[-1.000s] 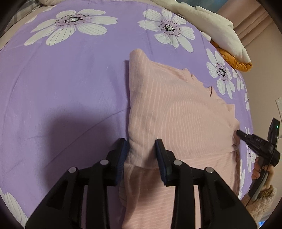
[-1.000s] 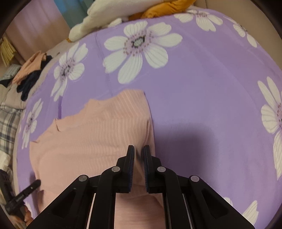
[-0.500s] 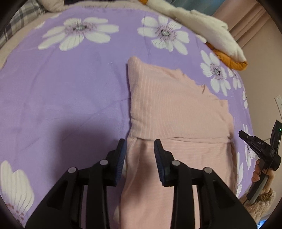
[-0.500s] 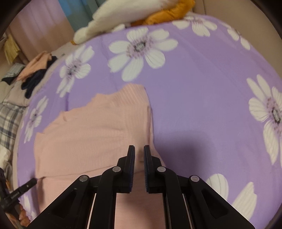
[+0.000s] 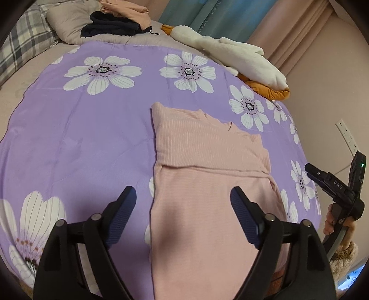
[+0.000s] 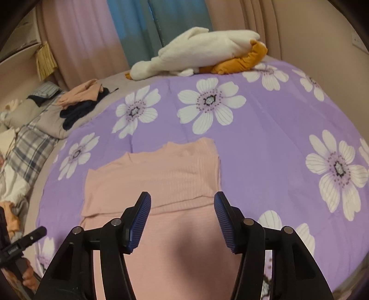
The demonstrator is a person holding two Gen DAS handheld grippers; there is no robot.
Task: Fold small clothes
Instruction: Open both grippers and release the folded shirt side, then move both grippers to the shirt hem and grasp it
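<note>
A pink ribbed garment (image 5: 207, 166) (image 6: 161, 177) lies flat on the purple flowered bedspread (image 5: 76, 138) (image 6: 265, 143), its far part folded back over the near part. My left gripper (image 5: 183, 196) hovers above the garment's near left part, its jaws opening, nothing between the pads. My right gripper (image 6: 182, 200) hangs above the near right part, jaws also opening and empty. The right gripper (image 5: 332, 184) shows at the right edge of the left wrist view, held by a hand. The left gripper's tip (image 6: 27, 237) shows at the lower left of the right wrist view.
A white and orange plush toy (image 5: 239, 55) (image 6: 203, 55) lies at the bed's far edge. A pile of dark and peach clothes (image 5: 115, 20) (image 6: 80, 101) sits on a beige pillow beside a plaid one (image 5: 20, 43). Curtains and a wall stand behind.
Both grippers let go of the garment's fold, pulled back and up, and their jaws spread apart. The folded flap now lies flat on the lower part.
</note>
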